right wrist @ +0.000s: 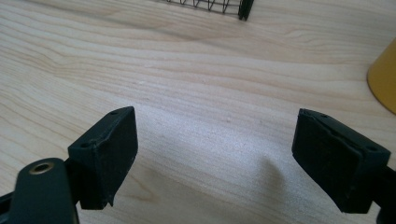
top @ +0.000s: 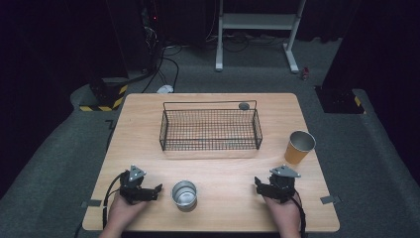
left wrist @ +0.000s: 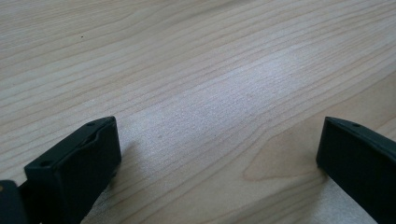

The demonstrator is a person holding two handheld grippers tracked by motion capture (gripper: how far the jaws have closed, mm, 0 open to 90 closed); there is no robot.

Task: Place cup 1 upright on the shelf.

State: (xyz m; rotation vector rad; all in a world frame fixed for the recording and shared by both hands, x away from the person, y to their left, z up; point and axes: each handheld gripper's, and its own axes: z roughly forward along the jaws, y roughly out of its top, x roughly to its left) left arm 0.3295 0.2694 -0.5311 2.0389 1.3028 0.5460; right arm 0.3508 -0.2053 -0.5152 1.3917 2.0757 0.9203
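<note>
A black wire basket (top: 210,130) stands at the middle of the wooden table (top: 148,124). A small metal cup (top: 184,193) sits near the front edge, and an orange paper cup (top: 299,147) stands at the right. My left gripper (top: 157,192) rests on the table just left of the metal cup, apart from it. In the left gripper view its jaws (left wrist: 219,128) stand wide open over bare wood. My right gripper (top: 258,186) lies at the front right, also open (right wrist: 217,116) with nothing between the jaws. The orange cup (right wrist: 385,77) and a basket corner (right wrist: 245,7) lie ahead of it.
A small dark round object (top: 243,105) lies behind the basket's far right corner. Beyond the table are grey carpet, cables and a white frame (top: 257,29). Bare wood stretches between the basket and the two grippers.
</note>
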